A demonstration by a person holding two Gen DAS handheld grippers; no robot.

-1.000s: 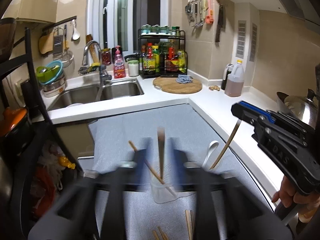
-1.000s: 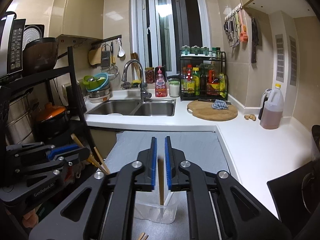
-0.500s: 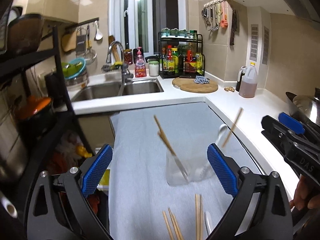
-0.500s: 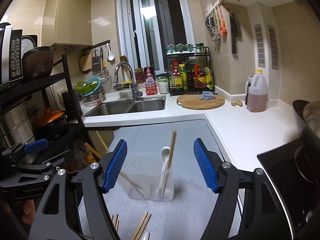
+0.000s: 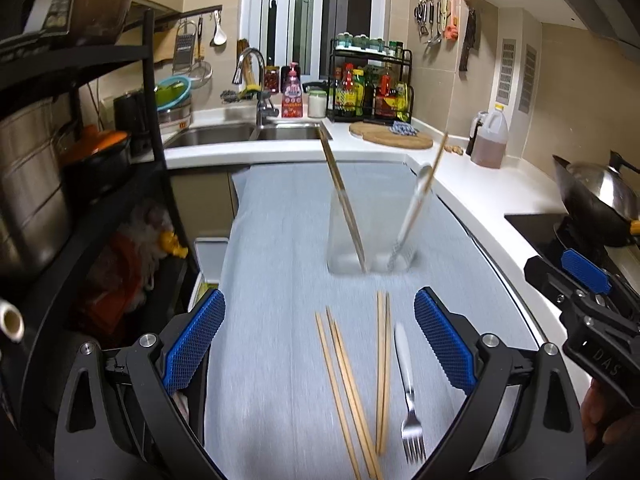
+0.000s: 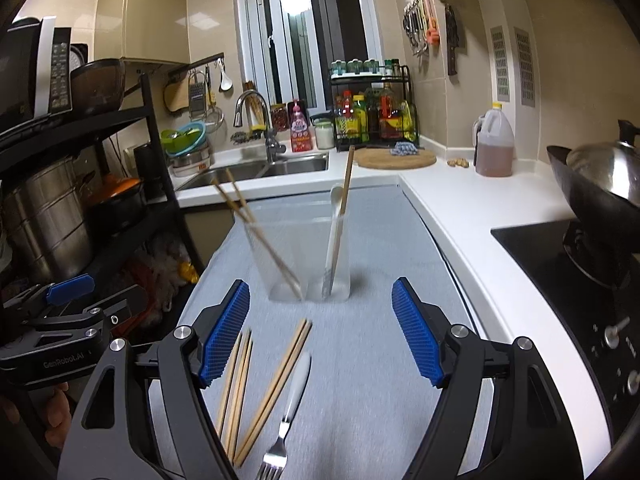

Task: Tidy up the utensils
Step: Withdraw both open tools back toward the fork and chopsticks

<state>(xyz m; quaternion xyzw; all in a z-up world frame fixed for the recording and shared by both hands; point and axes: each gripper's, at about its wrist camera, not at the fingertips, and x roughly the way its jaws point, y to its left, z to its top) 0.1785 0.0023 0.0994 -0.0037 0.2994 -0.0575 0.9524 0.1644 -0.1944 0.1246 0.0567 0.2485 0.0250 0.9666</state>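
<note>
A clear two-part holder (image 5: 370, 236) (image 6: 306, 260) stands on the grey mat (image 5: 280, 280). Two chopsticks (image 6: 256, 232) lean in its left part; a white spoon (image 6: 335, 232) and one chopstick (image 6: 345, 208) lean in its right part. Several loose chopsticks (image 5: 356, 376) (image 6: 264, 384) and a white-handled fork (image 5: 406, 384) (image 6: 290, 408) lie on the mat in front. My left gripper (image 5: 320, 340) is open and empty above them. My right gripper (image 6: 320, 332) is open and empty, also above them.
A sink (image 5: 248, 134) and faucet lie beyond the mat. A wooden board (image 5: 390, 140) and oil jug (image 5: 490, 142) sit on the white counter. A wok (image 6: 600, 184) sits on the hob at right. A black rack (image 6: 80, 160) with pots stands at left.
Both grippers opened, letting chopsticks drop into the holder, then drew back towards me. The loose chopsticks and fork have come into view.
</note>
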